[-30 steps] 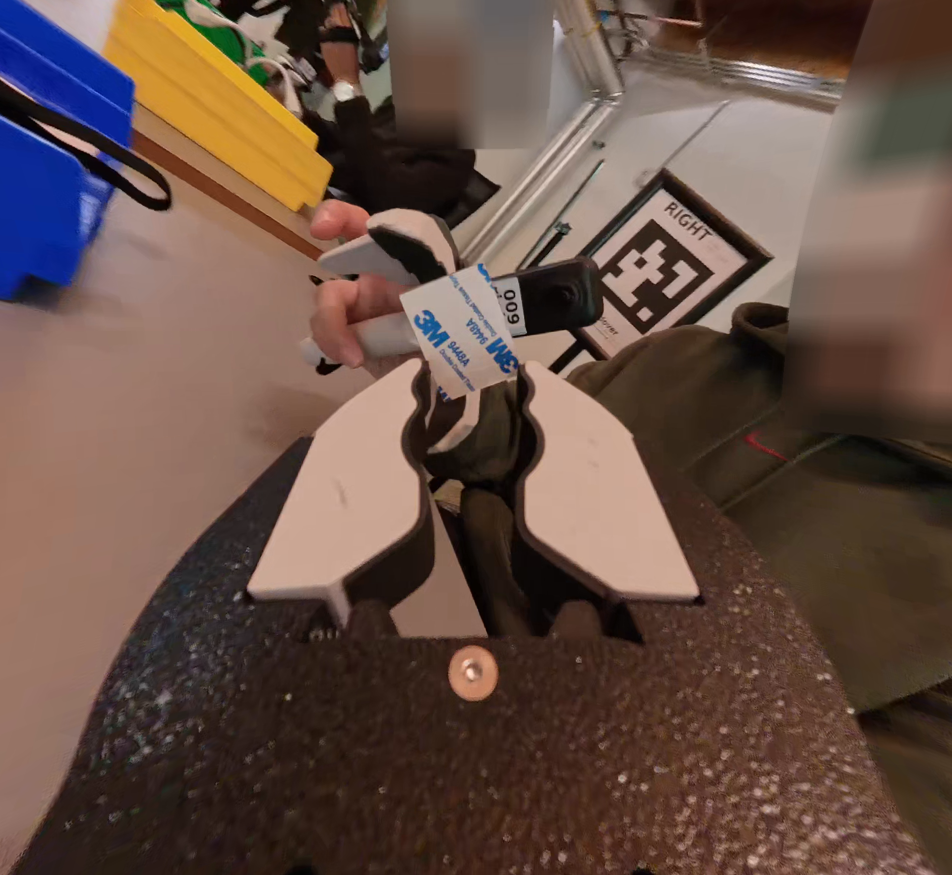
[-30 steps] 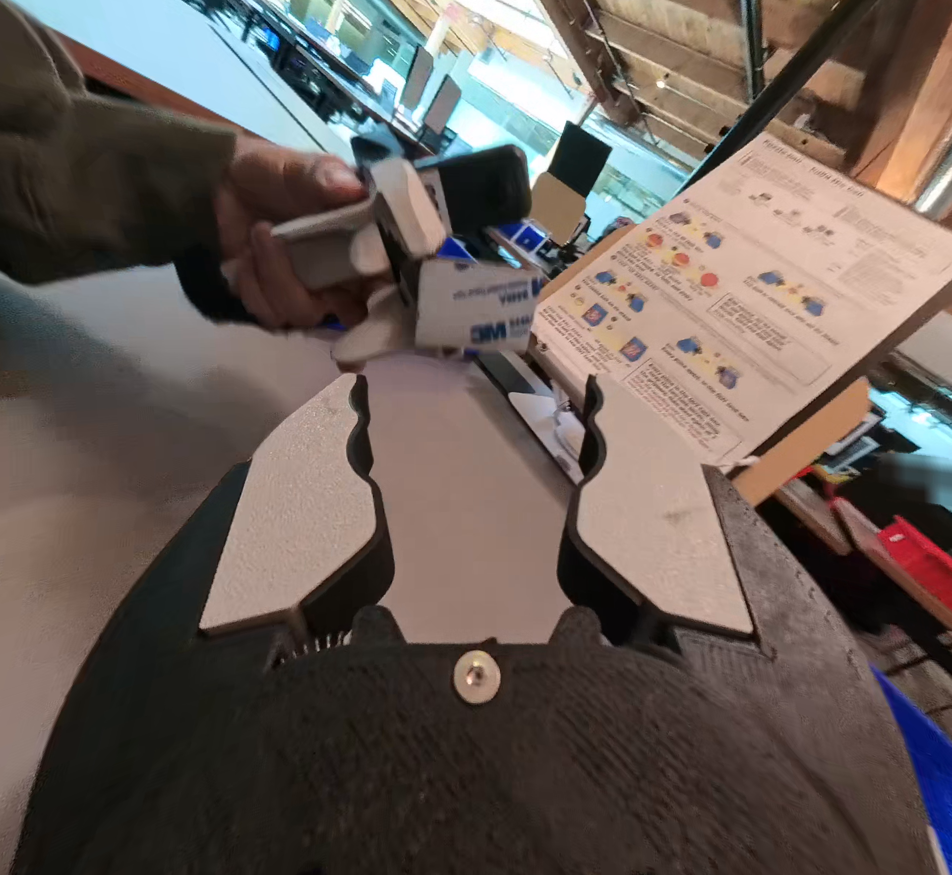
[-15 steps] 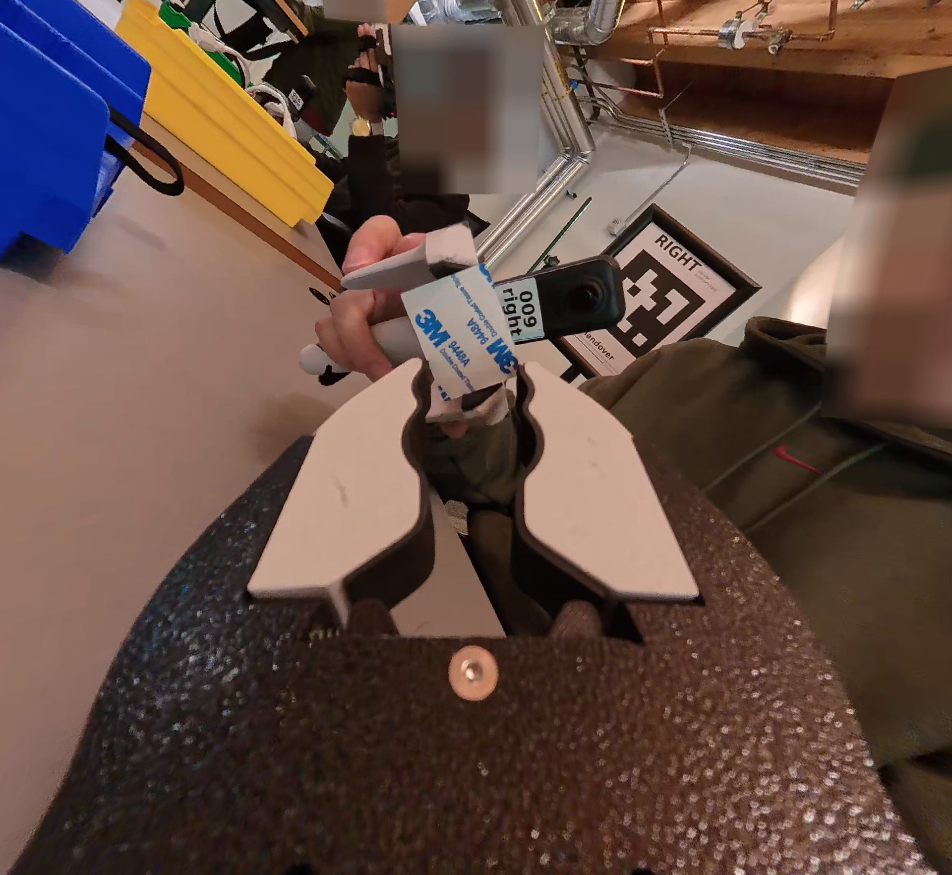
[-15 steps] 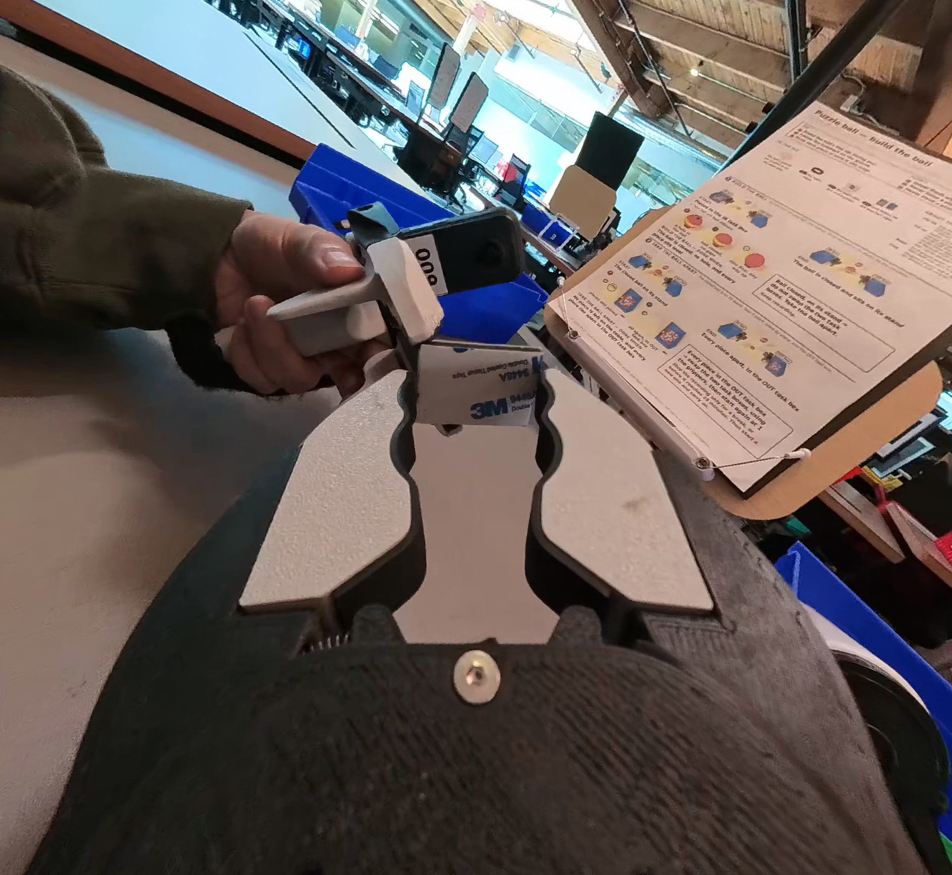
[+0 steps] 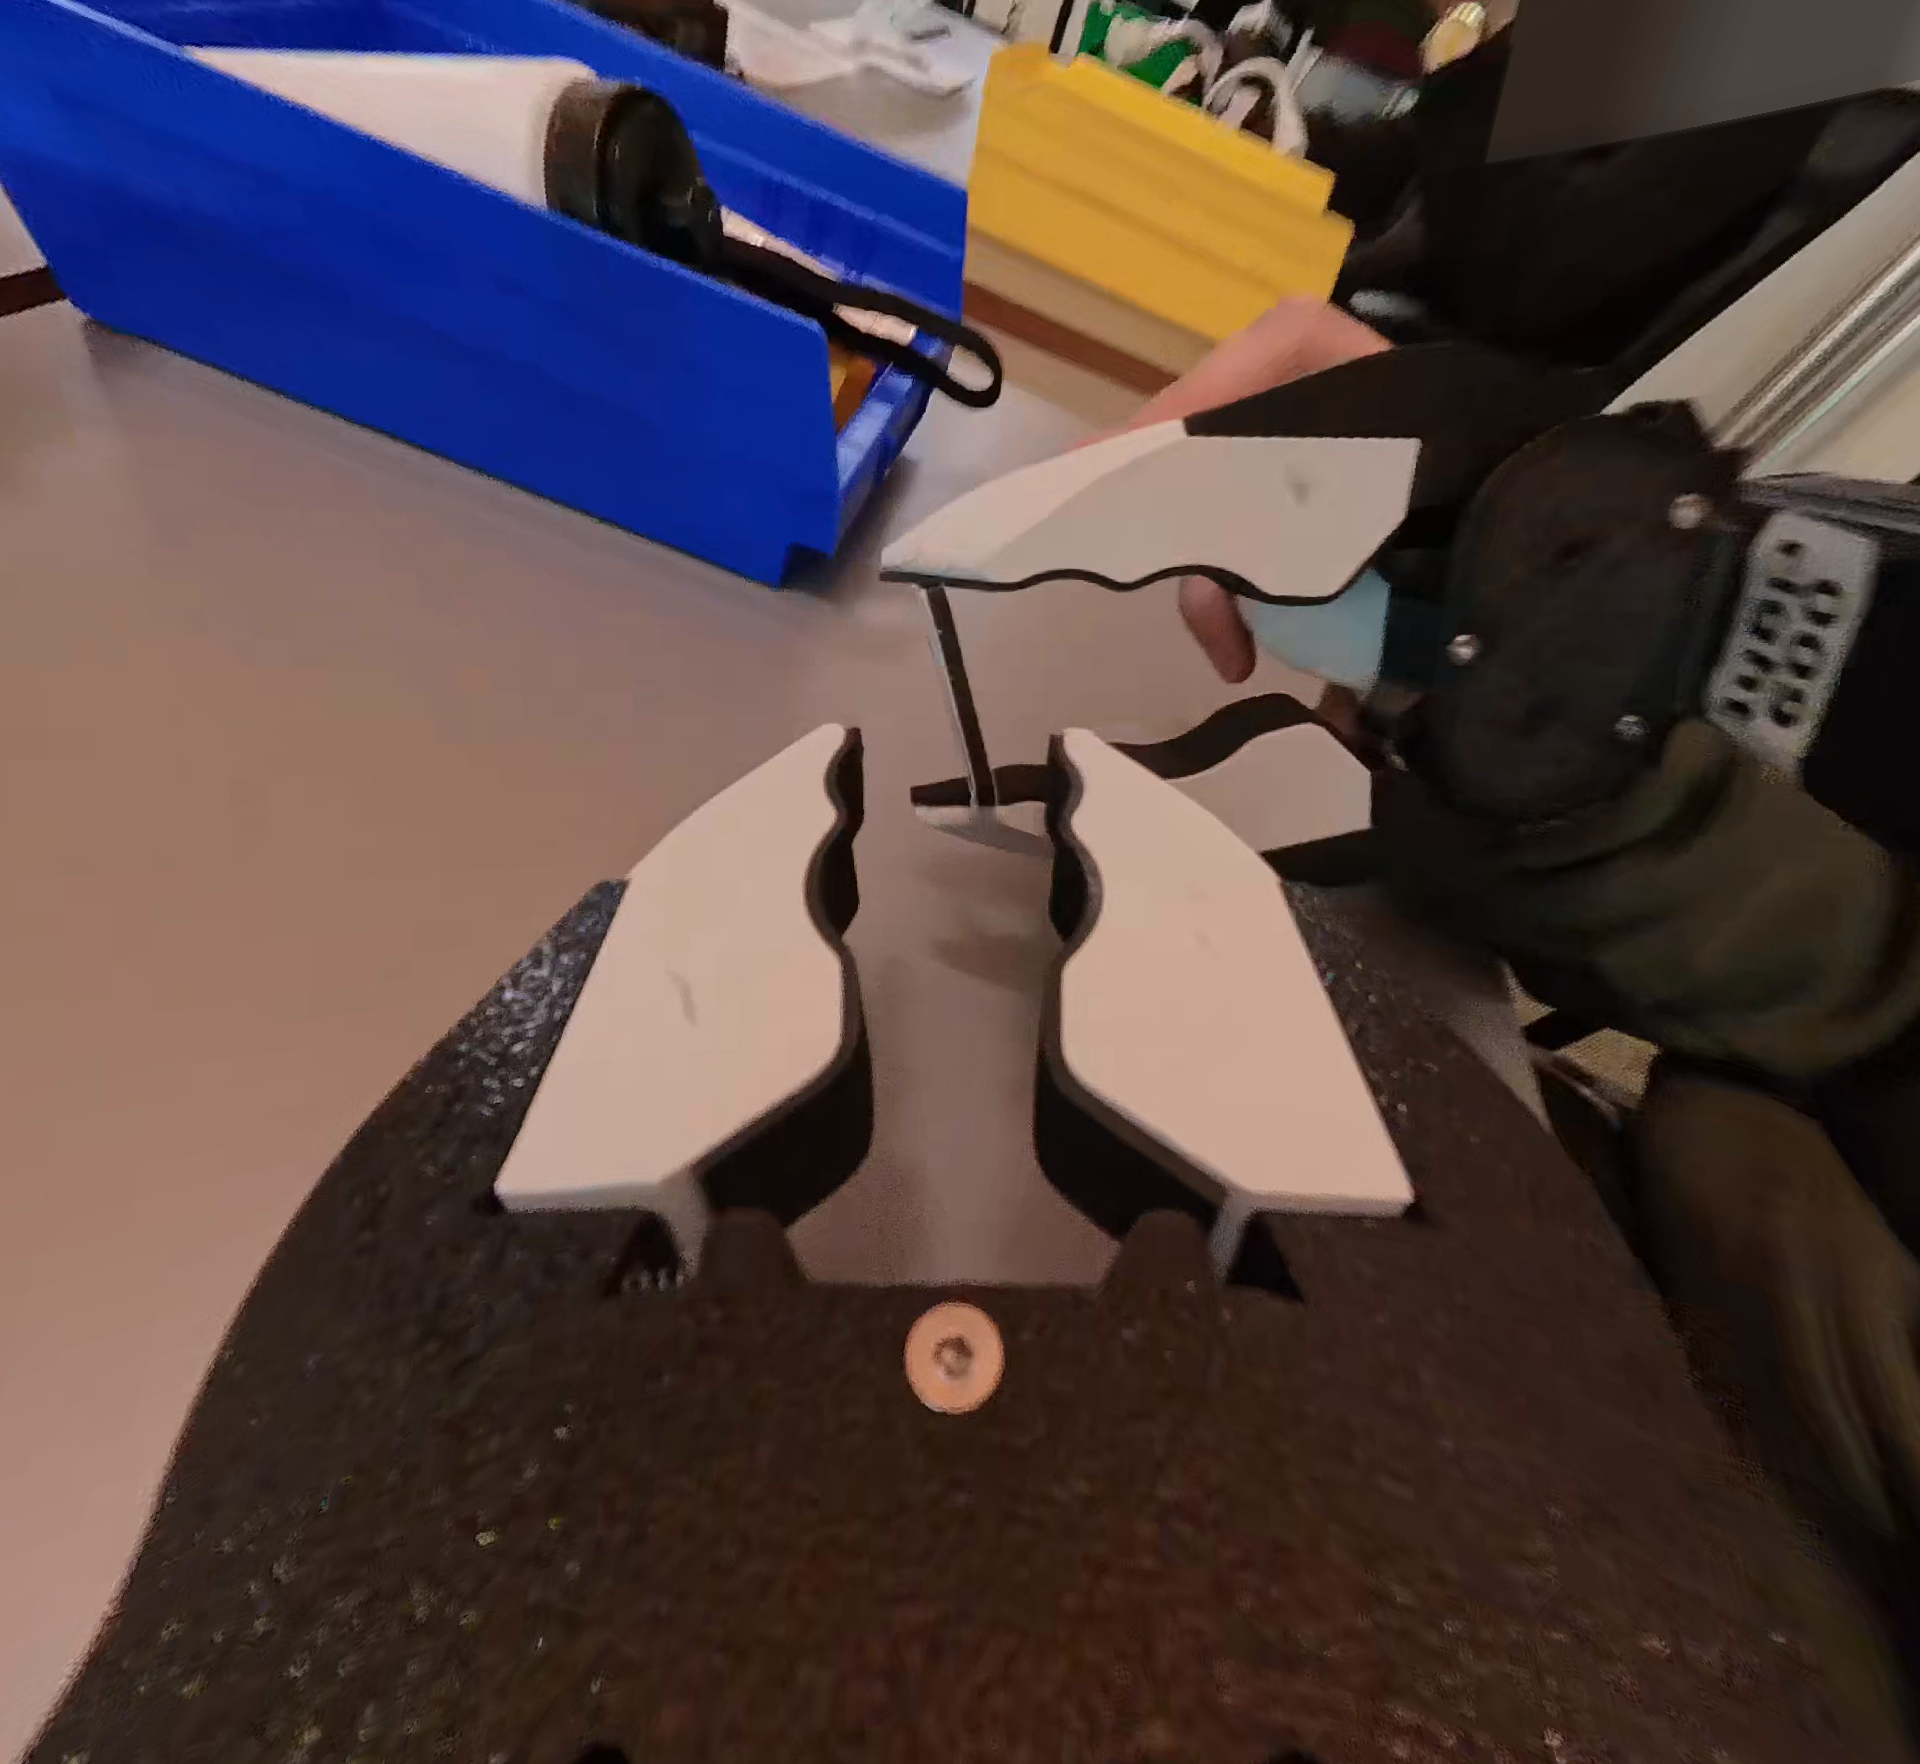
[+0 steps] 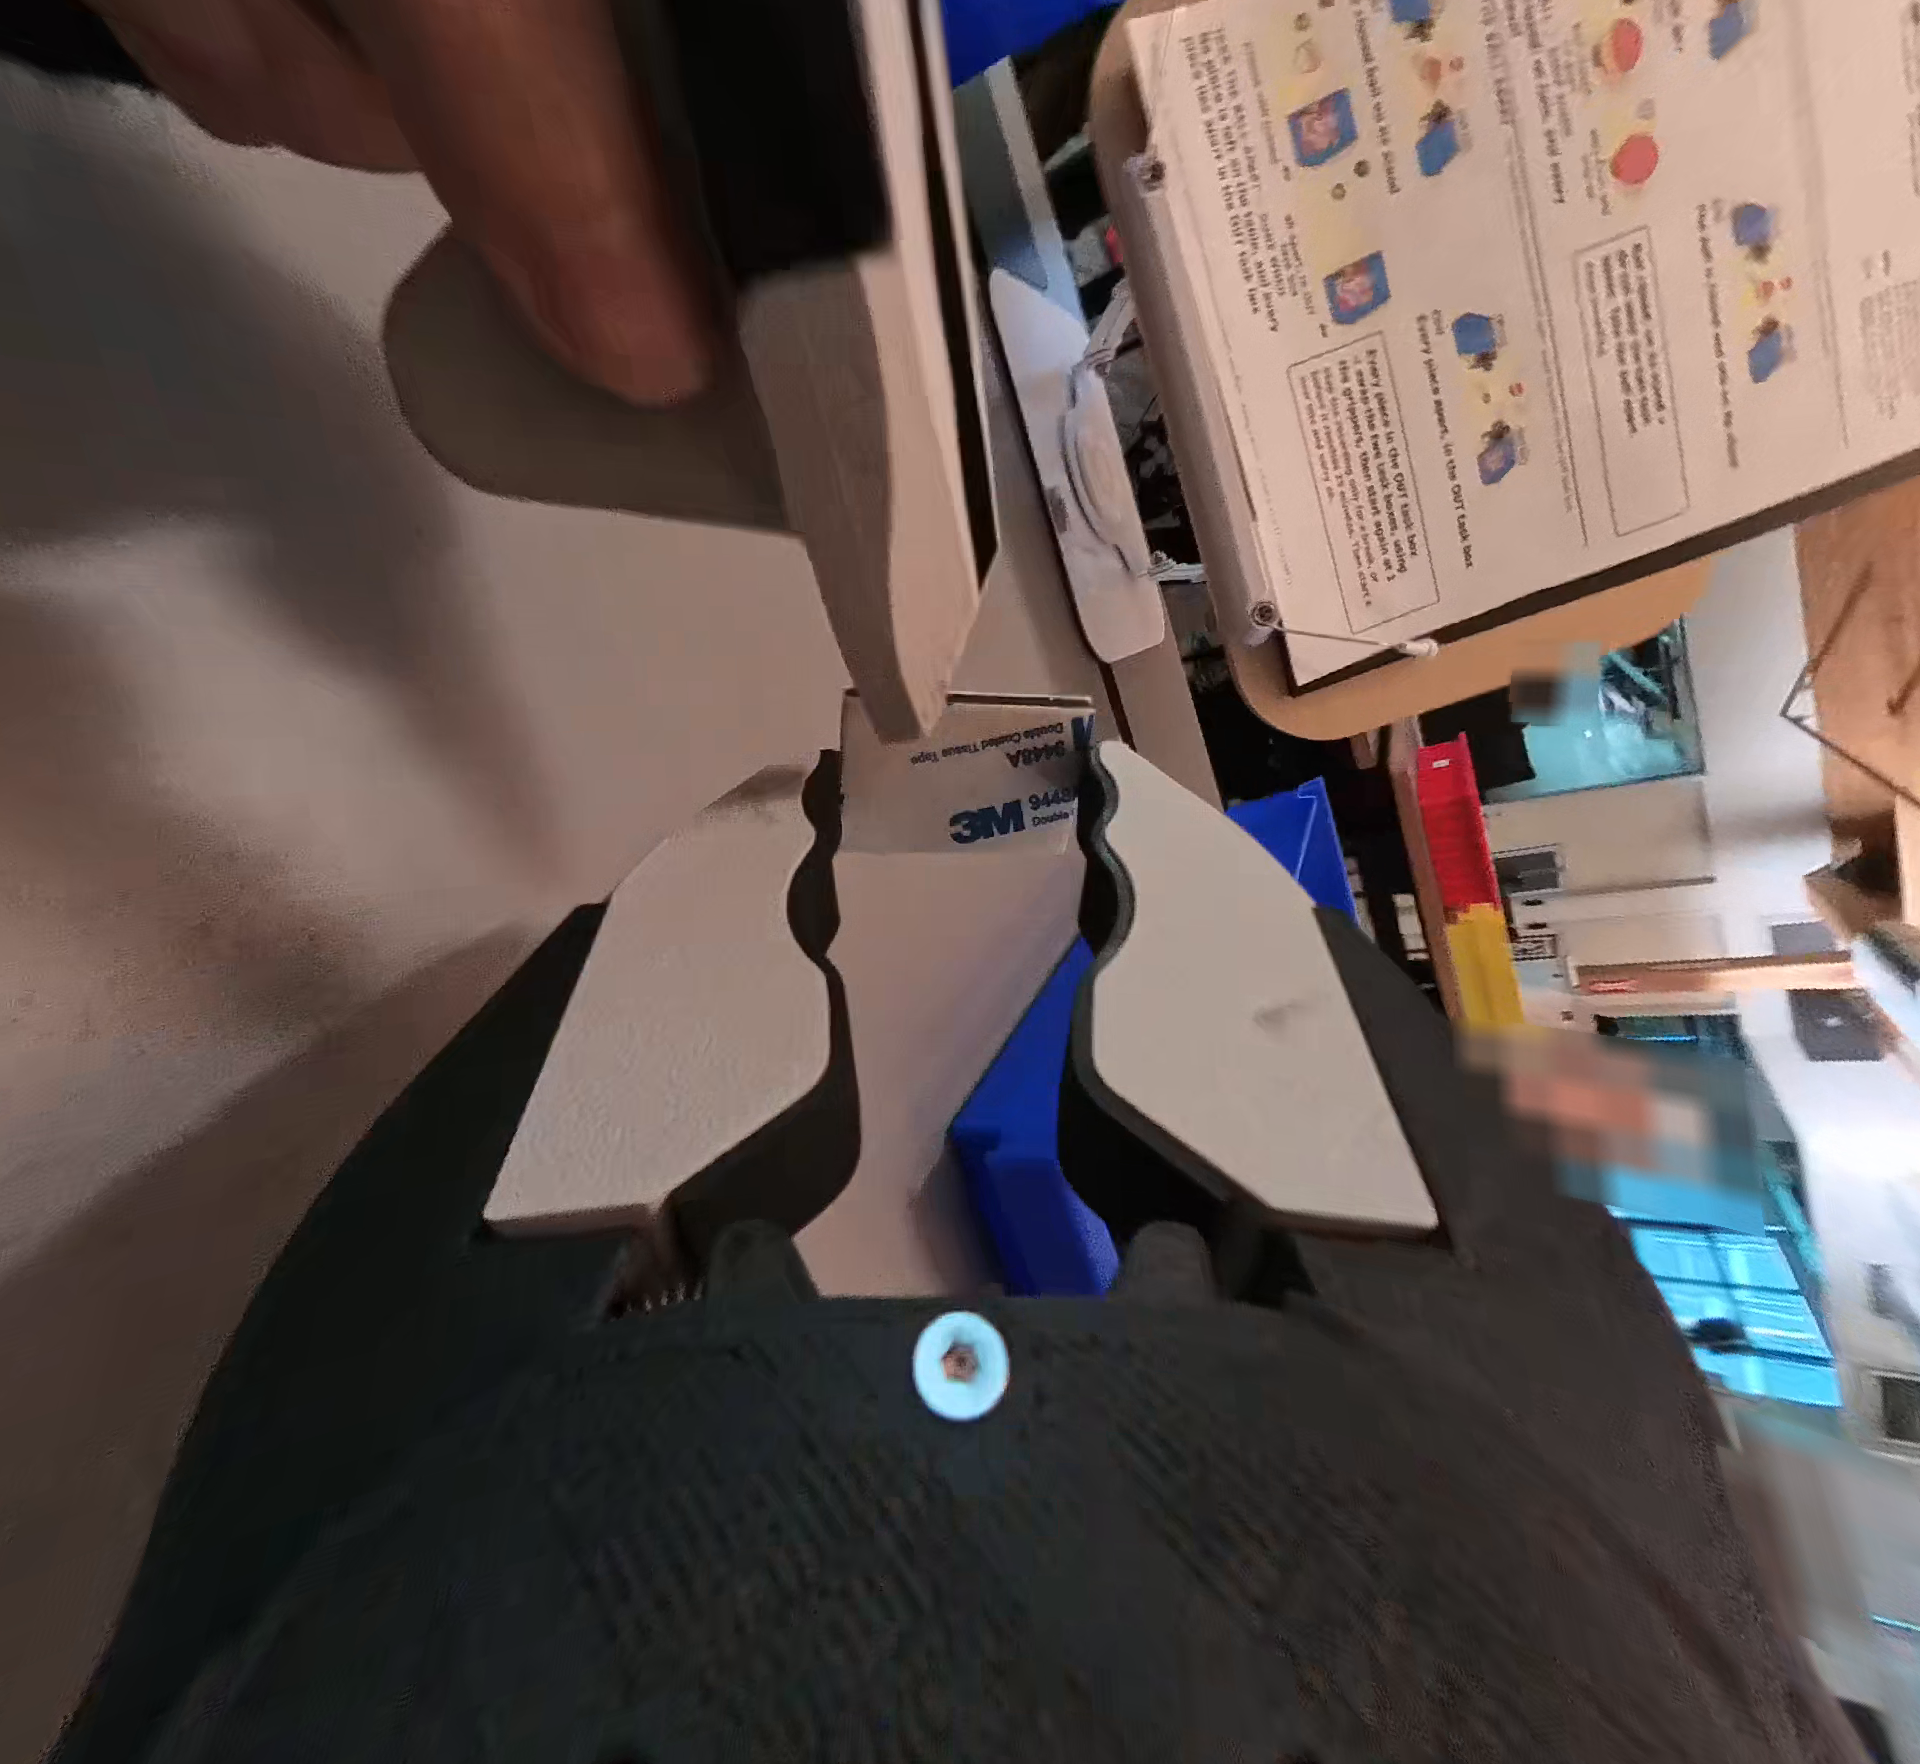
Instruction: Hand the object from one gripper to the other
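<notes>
The object is a small white tape-liner card with blue print (image 6: 977,795). My right gripper (image 6: 956,769) is shut on it, the card spanning between the two fingertips. In the left wrist view the card (image 5: 958,686) shows edge-on, upright between the right gripper's (image 5: 909,686) two fingers, which reach in from the right. My left gripper (image 5: 951,748) is open and empty, its tips on either side of the card's lower end without touching it. One finger (image 6: 894,519) of the left gripper hangs just above the card in the right wrist view.
A blue bin (image 5: 416,280) holding a white roll (image 5: 416,104) and a black strap stands at the back left of the grey table (image 5: 312,675). A yellow bin (image 5: 1143,187) sits behind. A clipboard with a printed sheet (image 6: 1507,208) stands to the right. Both grippers' tips are close together, under 4 cm apart.
The right gripper has closed on the card. The left gripper, which held it before, has opened and let go. Both grippers have turned and dropped toward the table.
</notes>
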Demonstrator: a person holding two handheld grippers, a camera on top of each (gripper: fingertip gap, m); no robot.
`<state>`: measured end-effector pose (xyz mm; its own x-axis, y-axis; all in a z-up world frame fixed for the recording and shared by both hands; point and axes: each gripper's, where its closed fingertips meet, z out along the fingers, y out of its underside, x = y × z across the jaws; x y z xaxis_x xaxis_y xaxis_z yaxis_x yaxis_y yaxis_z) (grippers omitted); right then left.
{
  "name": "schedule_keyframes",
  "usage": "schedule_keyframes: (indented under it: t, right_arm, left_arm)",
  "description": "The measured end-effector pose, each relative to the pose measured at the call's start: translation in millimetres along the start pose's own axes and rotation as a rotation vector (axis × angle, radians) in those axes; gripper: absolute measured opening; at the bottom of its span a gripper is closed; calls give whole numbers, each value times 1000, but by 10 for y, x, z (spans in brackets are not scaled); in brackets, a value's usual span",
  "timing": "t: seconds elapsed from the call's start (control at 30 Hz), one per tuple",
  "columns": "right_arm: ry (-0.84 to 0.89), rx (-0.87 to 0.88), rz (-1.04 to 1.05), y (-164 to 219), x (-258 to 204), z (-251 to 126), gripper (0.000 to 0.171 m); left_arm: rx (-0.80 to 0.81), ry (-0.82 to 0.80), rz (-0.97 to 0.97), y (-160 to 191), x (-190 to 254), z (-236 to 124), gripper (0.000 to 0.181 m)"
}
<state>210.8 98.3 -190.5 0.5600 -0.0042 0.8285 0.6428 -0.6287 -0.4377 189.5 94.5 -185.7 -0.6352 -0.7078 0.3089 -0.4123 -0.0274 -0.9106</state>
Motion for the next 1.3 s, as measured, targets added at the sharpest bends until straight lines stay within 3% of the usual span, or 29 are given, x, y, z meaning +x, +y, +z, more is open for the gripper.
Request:
schedule_keyframes:
  t: [0.03,0.2,0.33,0.53,0.73,0.87,0.97,1.2,1.3]
  right_arm:
    - [1,-15,-27,5,-22,14,44]
    - [-11,-25,-52,-12,-89,43,44]
    - [-25,43,20,-62,-84,27,44]
    - [-146,399,643,-306,173,-150,50]
    - [-324,585,1073,-395,250,-215,38]
    - [-413,618,1099,-462,174,-241,24]
    - [-404,630,1073,-491,163,-251,5]
    - [-369,569,1039,-439,81,-153,14]
    - [-386,591,1043,-479,90,-180,6]
  left_arm:
    - [-17,-25,10,37,-17,36,31]
    - [-9,-53,36,54,-24,85,6]
    - [27,6,33,39,-20,53,4]
    - [271,190,-71,-161,-43,-132,3]
    - [485,458,-182,-321,57,-369,3]
    - [519,483,-185,-341,59,-409,3]
    - [518,484,-172,-335,70,-404,3]
    - [496,429,-123,-301,47,-360,3]
    - [505,423,-104,-319,59,-374,3]
